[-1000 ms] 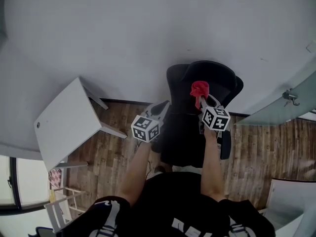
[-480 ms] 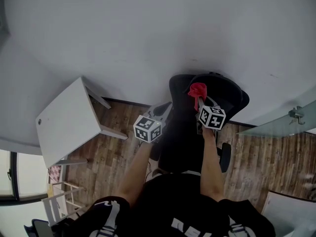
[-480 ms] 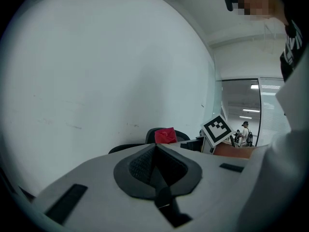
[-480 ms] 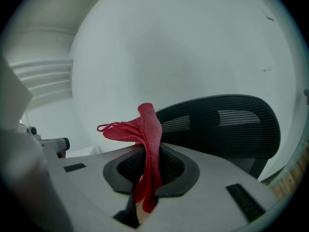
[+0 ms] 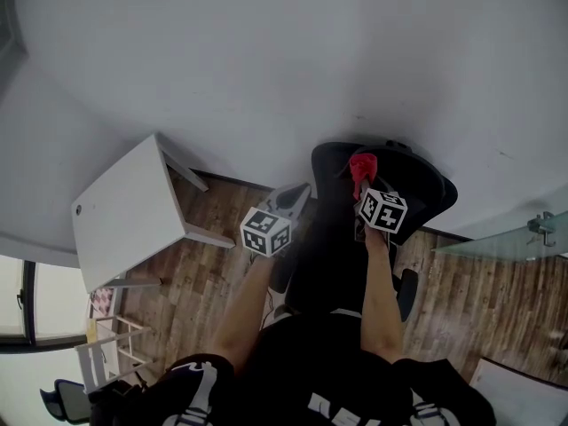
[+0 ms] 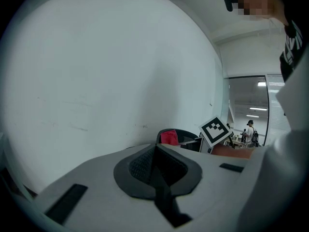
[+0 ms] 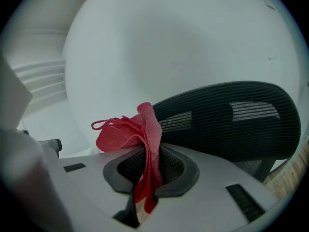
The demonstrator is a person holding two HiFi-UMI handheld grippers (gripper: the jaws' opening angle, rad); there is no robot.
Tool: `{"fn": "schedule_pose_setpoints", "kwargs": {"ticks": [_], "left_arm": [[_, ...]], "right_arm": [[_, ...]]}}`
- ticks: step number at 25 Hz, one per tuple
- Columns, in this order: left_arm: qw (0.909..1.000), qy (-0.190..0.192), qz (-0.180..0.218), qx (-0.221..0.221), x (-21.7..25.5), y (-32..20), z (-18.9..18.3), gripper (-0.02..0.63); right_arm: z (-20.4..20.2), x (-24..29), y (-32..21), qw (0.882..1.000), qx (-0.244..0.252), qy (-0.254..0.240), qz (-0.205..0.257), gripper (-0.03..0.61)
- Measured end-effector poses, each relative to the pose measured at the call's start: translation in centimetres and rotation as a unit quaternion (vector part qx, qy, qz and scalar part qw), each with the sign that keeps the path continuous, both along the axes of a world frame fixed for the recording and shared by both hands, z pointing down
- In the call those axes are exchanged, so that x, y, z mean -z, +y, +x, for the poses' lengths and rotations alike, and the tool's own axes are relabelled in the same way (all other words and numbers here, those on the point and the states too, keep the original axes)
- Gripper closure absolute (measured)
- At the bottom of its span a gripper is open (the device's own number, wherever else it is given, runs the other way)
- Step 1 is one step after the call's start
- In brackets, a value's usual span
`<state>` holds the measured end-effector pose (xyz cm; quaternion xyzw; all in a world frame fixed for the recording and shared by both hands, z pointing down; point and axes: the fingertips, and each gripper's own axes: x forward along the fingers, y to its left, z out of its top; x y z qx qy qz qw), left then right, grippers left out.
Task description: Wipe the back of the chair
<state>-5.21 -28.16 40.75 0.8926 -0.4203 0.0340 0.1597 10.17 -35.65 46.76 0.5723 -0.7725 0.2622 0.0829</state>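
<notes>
**Limp cloth, yielding mesh back**

Head view: the chair (image 5: 424, 183) stands at your 1 o'clock, close to the wall (image 5: 284, 60). The right gripper (image 5: 362, 187) holds the red cloth (image 5: 361, 165) over its backrest. The white table (image 5: 124, 220) at 10 o'clock is well apart, so the left side is free. The left gripper (image 5: 293, 199) hovers beside the chair.

Left gripper view: the jaws are pressed together on nothing.

Right gripper view: the jaws pinch the cloth at its fold. It looks light and soft, so wipe with the loose bunch. The mesh at 3 o'clock probably gives and the chair may swivel, so press gently.
</notes>
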Motion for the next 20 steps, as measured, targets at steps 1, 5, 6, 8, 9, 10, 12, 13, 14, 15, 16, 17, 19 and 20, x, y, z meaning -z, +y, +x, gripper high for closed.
{"fn": "schedule_pose_setpoints", "kwargs": {"ticks": [1, 5, 6, 8, 9, 10, 12, 13, 14, 15, 16, 17, 19, 20], "left_arm": [[1.0000, 0.000, -0.001, 0.002, 0.0, -0.2, 0.0, 0.589], [1.0000, -0.001, -0.003, 0.002, -0.1, -0.7, 0.6, 0.589], [1.0000, -0.001, -0.003, 0.001, -0.1, -0.8, 0.8, 0.589], [1.0000, -0.002, -0.003, -0.002, -0.1, -1.0, 1.4, 0.589], [1.0000, -0.001, -0.002, -0.004, 0.0, -1.1, 1.7, 0.589], [1.0000, -0.001, -0.002, -0.007, 0.0, -1.2, 2.1, 0.589], [0.9999, -0.002, -0.002, -0.013, 0.0, -1.4, 3.0, 0.589], [0.9999, -0.002, -0.002, -0.016, 0.0, -1.6, 3.5, 0.589], [0.9998, -0.002, -0.002, -0.019, 0.0, -1.7, 4.0, 0.589], [0.9997, -0.001, -0.001, -0.023, 0.0, -1.7, 4.5, 0.589], [0.9996, -0.001, -0.001, -0.027, 0.0, -1.8, 5.0, 0.589], [0.9995, -0.001, 0.000, -0.031, 0.0, -1.8, 5.5, 0.589], [0.9993, -0.002, 0.000, -0.038, 0.0, -1.9, 6.4, 0.589], [0.9992, -0.002, 0.000, -0.041, 0.0, -1.9, 6.9, 0.589]], "right_arm": [[0.1, 0.0, -0.2, 1.000, -0.001, -0.008, -0.004, 0.509], [0.7, -0.2, -0.8, 1.000, -0.002, -0.025, -0.007, 0.508], [1.1, -0.2, -0.8, 1.000, -0.005, -0.022, -0.007, 0.508], [2.1, -0.1, -0.9, 1.000, -0.016, -0.017, -0.007, 0.508], [2.7, 0.0, -0.9, 1.000, -0.023, -0.016, -0.007, 0.508], [3.4, 0.0, -0.9, 0.999, -0.030, -0.015, -0.007, 0.508], [4.8, 0.1, -0.9, 0.999, -0.043, -0.015, -0.005, 0.506], [5.6, 0.1, -0.9, 0.999, -0.050, -0.015, -0.004, 0.506], [6.4, 0.1, -0.9, 0.998, -0.057, -0.014, -0.002, 0.506], [7.2, 0.1, -0.9, 0.998, -0.065, -0.012, -0.001, 0.505], [8.0, 0.0, -0.8, 0.997, -0.073, -0.009, 0.001, 0.505], [8.8, 0.0, -0.7, 0.997, -0.081, -0.007, 0.002, 0.505], [10.3, -0.1, -0.4, 0.995, -0.095, -0.004, 0.003, 0.503], [11.0, -0.1, -0.3, 0.995, -0.100, -0.002, 0.004, 0.503]]}}
